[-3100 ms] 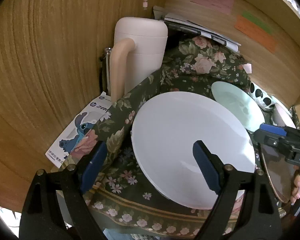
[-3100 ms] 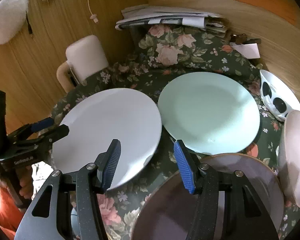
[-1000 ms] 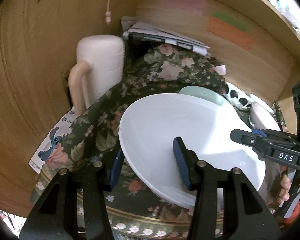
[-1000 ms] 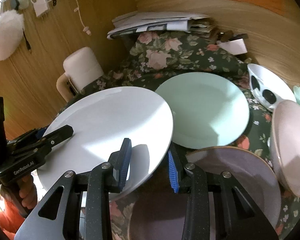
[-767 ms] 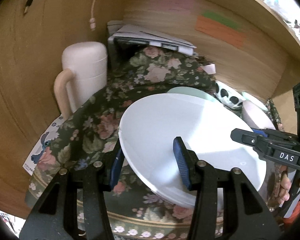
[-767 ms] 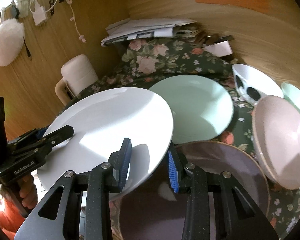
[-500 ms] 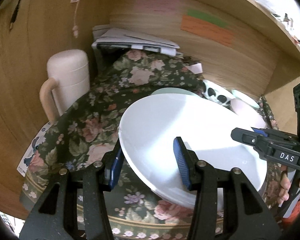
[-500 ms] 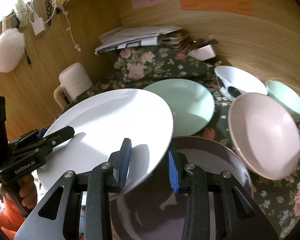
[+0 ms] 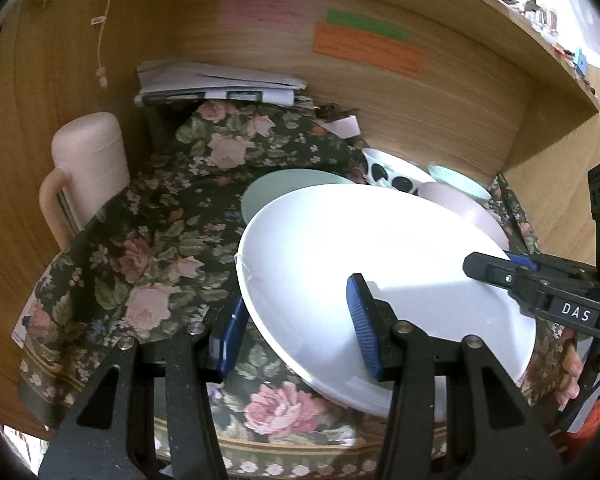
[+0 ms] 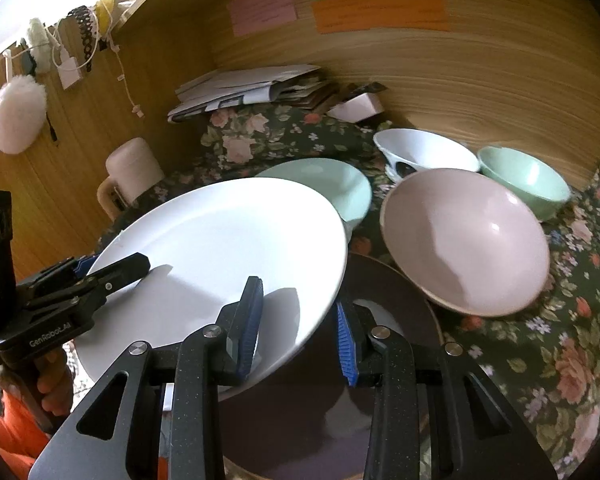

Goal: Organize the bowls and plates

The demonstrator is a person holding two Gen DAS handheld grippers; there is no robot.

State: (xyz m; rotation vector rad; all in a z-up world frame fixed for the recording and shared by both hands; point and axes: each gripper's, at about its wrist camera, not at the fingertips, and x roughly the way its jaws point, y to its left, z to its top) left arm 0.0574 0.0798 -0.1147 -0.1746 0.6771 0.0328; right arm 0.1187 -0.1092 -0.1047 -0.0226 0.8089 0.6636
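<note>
Across the middle of both views, the big round white plate point(image 10: 220, 240) sits tilted off the flowery dark tablecloth point(image 9: 148, 248), its high edge toward the upper right of the left wrist view. It's partly over the dark brown plate point(image 10: 388, 292) and mint green plate point(image 10: 340, 184). Left gripper point(image 9: 296, 330) and right gripper point(image 10: 298, 330) each clamp opposite rims. Pink bowl point(image 10: 464, 240) sits right.
</note>
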